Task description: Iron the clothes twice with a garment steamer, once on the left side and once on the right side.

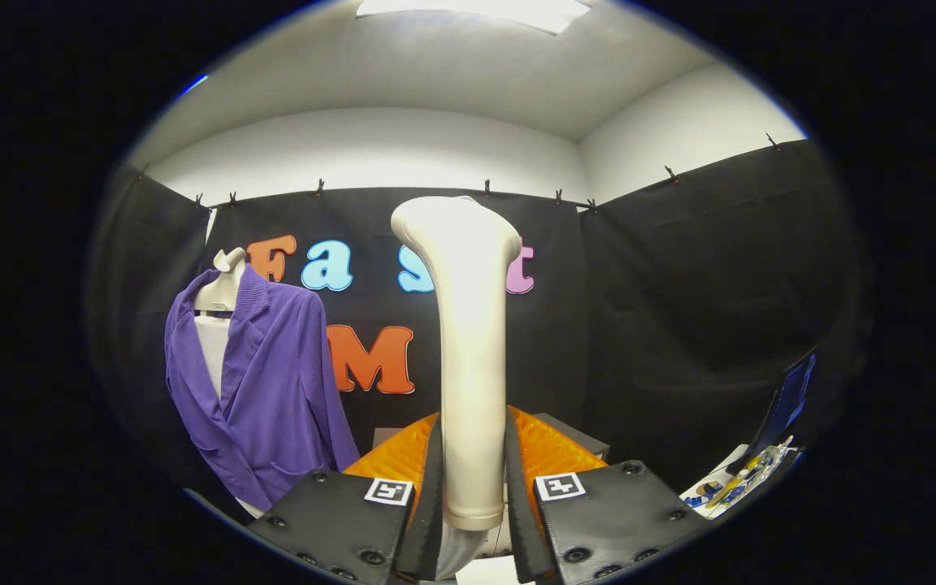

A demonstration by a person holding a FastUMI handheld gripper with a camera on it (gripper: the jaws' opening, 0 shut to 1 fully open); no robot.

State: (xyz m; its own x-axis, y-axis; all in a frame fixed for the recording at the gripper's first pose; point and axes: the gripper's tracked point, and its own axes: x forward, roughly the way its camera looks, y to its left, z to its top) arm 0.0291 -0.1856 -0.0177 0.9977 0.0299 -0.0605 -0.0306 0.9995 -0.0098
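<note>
A cream garment steamer [468, 341] stands upright between my fingers, its handle pinched on both sides and its head flaring out at the top. My gripper [472, 479] is shut on that handle. To the left and farther off hangs a purple cardigan [269, 390] on a white mannequin torso [220, 284], front open, facing me at a slight angle. The steamer head is well apart from the cardigan, to its right.
A table corner [728, 487] with a laptop [789, 398] and small items lies at the right. Black cloth walls close in the booth behind and on both sides. A grey box [574, 435] sits low behind the fingers.
</note>
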